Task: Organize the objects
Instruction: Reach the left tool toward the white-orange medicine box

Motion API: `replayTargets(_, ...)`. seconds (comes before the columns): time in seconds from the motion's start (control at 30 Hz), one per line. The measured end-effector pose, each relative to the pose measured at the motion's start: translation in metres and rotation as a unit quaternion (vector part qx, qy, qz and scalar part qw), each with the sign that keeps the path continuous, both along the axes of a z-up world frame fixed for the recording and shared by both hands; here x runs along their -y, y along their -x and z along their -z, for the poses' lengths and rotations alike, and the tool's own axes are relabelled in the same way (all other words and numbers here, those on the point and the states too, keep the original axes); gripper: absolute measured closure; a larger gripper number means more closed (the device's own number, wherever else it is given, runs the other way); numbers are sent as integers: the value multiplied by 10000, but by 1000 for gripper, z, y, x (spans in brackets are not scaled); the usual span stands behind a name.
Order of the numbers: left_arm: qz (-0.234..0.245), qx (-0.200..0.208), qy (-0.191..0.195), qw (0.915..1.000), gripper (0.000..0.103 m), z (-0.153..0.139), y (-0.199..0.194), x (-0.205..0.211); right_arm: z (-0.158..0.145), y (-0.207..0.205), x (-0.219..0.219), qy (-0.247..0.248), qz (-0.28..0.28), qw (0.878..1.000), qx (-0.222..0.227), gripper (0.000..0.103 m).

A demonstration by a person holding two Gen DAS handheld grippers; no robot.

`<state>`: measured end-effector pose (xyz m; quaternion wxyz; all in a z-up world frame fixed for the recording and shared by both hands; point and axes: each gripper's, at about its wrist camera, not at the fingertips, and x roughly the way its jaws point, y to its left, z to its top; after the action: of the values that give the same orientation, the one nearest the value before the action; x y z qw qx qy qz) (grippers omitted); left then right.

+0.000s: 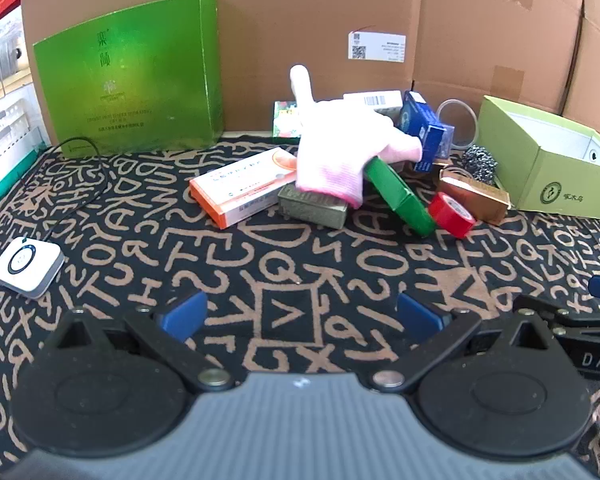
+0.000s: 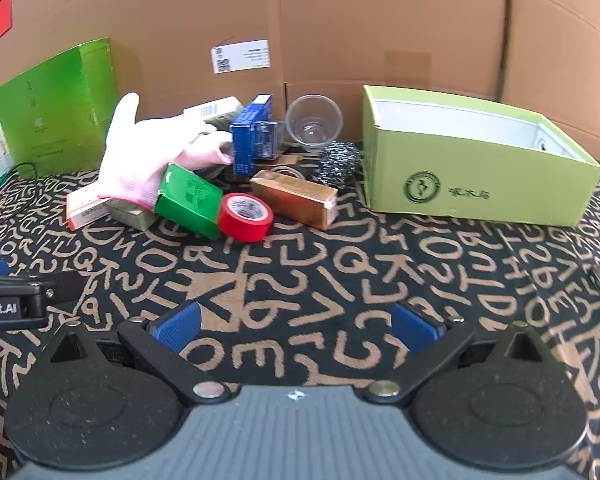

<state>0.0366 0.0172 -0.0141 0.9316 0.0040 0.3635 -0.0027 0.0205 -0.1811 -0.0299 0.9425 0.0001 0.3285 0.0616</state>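
Ahead, beyond 2 spread, empty grippers — left (image 1: 298, 314), right (image 2: 296, 326) — sits the pile, red tape (image 2: 245, 217) nearest the right, green box (image 2: 472, 160) farther right.

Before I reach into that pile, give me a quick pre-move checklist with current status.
1. Left gripper open, nothing between the fingers: ok.
2. Right gripper open, nothing between the fingers: ok.
3. Light green box open-topped and unobstructed: ok.
4. Red tape roll at the pile's front, nothing lying on it: ok.
5. Pink glove draped across several boxes, so those are not free to lift: not ok.
6. What lies inside the light green box: cannot tell.
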Motion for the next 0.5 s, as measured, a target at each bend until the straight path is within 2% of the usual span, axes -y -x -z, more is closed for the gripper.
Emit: replayTargets(0.5,-29,-213,67,9997,0,7,-35,-21,4,-25,-17,-17,-432,9988,209,0)
